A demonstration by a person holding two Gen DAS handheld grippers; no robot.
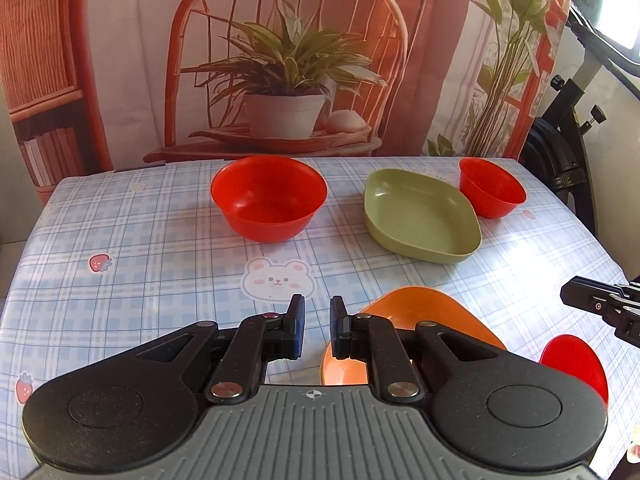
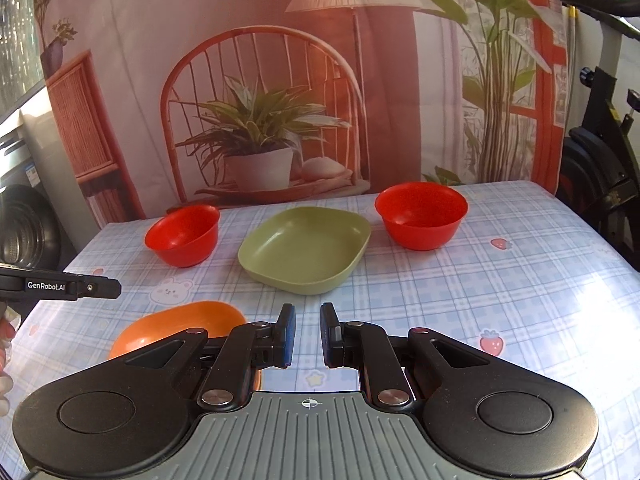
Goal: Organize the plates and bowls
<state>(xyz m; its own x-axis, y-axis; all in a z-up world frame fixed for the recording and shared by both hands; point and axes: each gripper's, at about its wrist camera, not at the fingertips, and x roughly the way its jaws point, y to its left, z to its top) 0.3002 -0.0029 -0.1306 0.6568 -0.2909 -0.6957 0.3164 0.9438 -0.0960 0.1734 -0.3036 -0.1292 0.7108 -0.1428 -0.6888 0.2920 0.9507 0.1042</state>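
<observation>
Checked tablecloth (image 1: 120, 216), orange plate (image 1: 416, 308) under left gripper (image 1: 317, 326)

Two red bowls (image 2: 183, 235) (image 2: 421, 215), olive-green plate (image 2: 306, 249) between; orange plate (image 2: 180, 326) at 8 o'clock. Tablecloth (image 2: 500, 300): pale blue plaid, strawberries, bunny faces. Grippers black, blue pads (image 2: 289, 334).

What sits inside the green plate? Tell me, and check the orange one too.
The green plate holds nothing; its whole inside shows. The orange plate looks bare where visible, but the left gripper covers much of it, so that part cannot be checked.
</observation>
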